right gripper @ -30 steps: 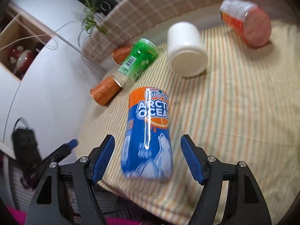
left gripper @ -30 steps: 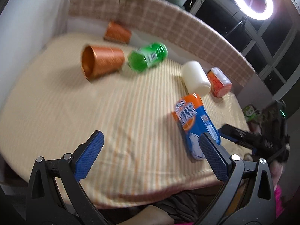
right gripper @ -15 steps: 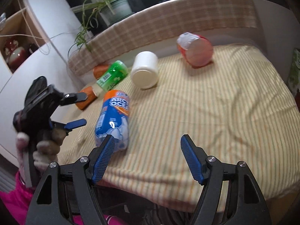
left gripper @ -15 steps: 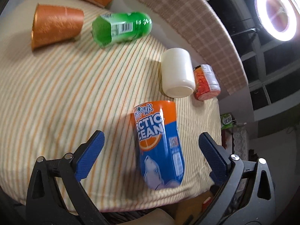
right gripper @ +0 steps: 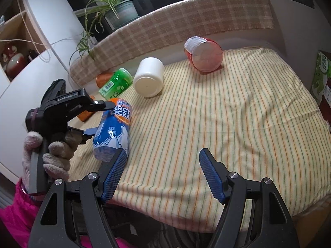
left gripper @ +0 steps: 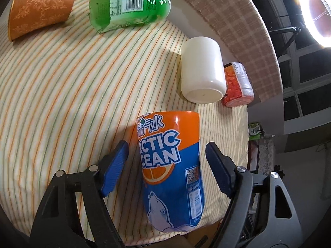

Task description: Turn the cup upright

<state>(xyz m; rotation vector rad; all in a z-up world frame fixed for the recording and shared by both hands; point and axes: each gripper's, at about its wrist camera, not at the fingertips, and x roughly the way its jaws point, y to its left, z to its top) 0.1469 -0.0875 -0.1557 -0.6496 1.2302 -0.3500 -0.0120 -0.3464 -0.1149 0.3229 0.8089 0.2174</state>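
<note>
A blue and orange "Arctic Ocean" cup [left gripper: 171, 169] lies on its side near the front edge of the striped tablecloth [left gripper: 62, 95]. My left gripper [left gripper: 166, 155] is open, one finger on each side of the cup, with small gaps. The right wrist view shows the same cup [right gripper: 114, 130] with the left gripper [right gripper: 99, 117] around it. My right gripper [right gripper: 163, 165] is open and empty, to the right of the cup above the cloth [right gripper: 227, 124].
Also lying on their sides: a white cup [left gripper: 201, 78], a red-orange cup [left gripper: 238, 84], a green cup [left gripper: 128, 10] and an orange patterned cup [left gripper: 39, 10]. A checked backrest [right gripper: 186, 24] and a potted plant [right gripper: 118, 8] stand behind.
My left gripper has moved forward so its fingers straddle the blue and orange cup, and they have narrowed. My right gripper has drawn back and swung right of the cup.
</note>
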